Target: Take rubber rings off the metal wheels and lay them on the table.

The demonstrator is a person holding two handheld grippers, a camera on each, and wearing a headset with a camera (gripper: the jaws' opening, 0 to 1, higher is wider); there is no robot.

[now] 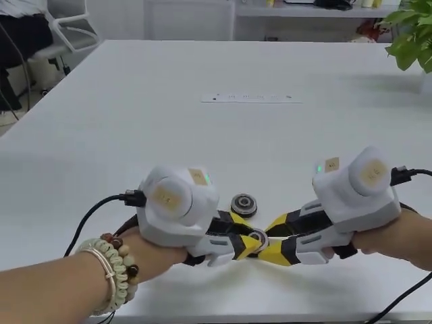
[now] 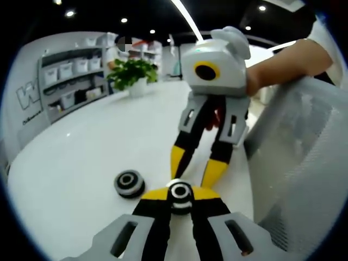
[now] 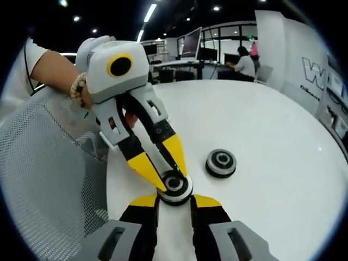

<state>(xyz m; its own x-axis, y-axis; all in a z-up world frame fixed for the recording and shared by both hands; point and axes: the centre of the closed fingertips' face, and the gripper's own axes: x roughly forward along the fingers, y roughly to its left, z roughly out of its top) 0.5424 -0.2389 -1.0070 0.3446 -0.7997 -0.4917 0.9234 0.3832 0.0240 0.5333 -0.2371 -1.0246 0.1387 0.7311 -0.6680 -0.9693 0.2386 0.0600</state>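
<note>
A small metal wheel with a black rubber ring hangs just above the white table, held between both grippers. My left gripper comes in from the left and is shut on the wheel. My right gripper comes in from the right, and its yellow tips press on both sides of the same wheel. In the right gripper view the left gripper pinches the wheel's upper edge. A second wheel with its ring on lies flat on the table just behind them.
A thin white strip lies mid-table, further back. A green plant stands at the far right corner and an office chair at the far left. The table's near edge runs just below the grippers. Cables trail from both grippers.
</note>
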